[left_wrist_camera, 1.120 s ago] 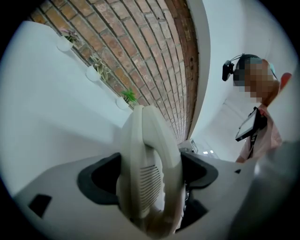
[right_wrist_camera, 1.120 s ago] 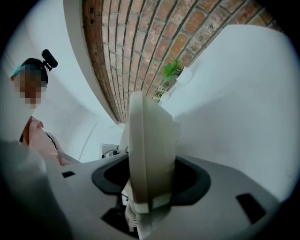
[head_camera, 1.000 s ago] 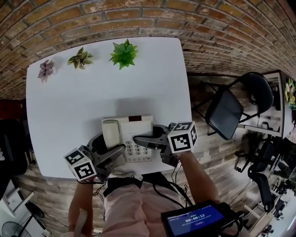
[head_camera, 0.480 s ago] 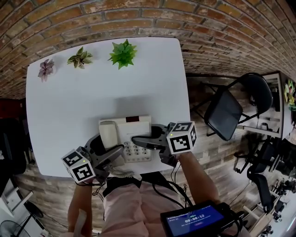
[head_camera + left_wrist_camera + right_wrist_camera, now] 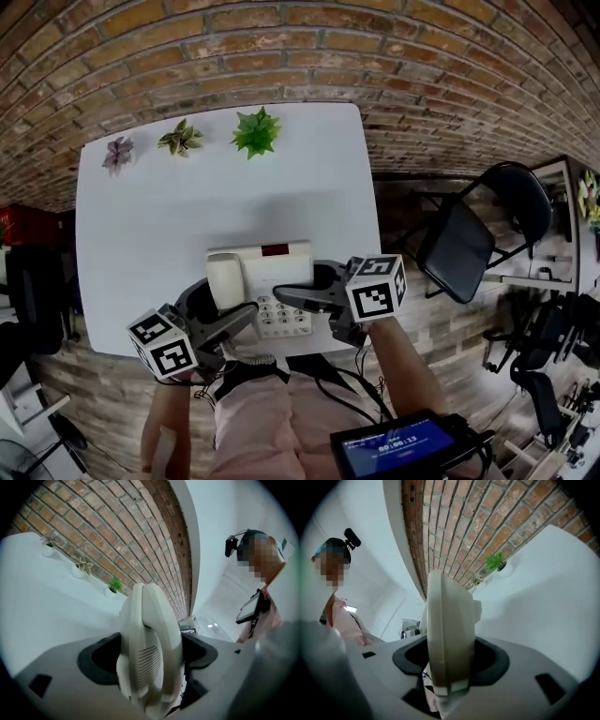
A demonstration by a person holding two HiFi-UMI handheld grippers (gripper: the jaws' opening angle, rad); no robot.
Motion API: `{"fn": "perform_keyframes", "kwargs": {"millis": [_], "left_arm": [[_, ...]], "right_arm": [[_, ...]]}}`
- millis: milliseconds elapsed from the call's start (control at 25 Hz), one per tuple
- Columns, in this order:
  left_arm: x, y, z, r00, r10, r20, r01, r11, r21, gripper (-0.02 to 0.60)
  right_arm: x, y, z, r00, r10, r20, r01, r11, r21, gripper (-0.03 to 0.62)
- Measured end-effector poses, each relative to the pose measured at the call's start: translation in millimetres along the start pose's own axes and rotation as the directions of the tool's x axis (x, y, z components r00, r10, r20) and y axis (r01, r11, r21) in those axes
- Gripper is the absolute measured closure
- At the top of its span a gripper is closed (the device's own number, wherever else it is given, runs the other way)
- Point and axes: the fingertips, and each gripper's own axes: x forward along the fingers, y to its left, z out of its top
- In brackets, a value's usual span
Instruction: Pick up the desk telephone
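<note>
The cream desk telephone [image 5: 272,270] hangs just above the white table [image 5: 187,206], near its front edge, with the handset on its left side and the keypad toward me. My left gripper [image 5: 225,300] is shut on the handset side, and in the left gripper view the handset [image 5: 149,639] fills the gap between the dark pads. My right gripper [image 5: 300,286] is shut on the phone's right edge, and the right gripper view shows that edge [image 5: 445,630] clamped between its pads. The coiled cord [image 5: 248,360] dangles below the phone.
Three small potted plants [image 5: 256,131] [image 5: 181,138] [image 5: 118,153] stand along the table's far edge against a brick wall [image 5: 281,47]. A black folding chair [image 5: 469,234] stands to the right of the table. A screen device [image 5: 398,445] hangs at my waist.
Both grippers have risen together with the telephone held between them. The grips look the same as before.
</note>
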Motion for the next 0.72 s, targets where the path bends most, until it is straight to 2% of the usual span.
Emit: {"fn": "perform_keyframes", "kwargs": {"millis": [720], "left_arm": [[-33.2,-89.0,12.0,0.993,0.051,0.102,-0.057,0.996,0.062,0.172]], "right_arm": [[-36.3,84.7,3.3,0.999,0.042,-0.028,-0.045,0.993,-0.113,0.362]]}}
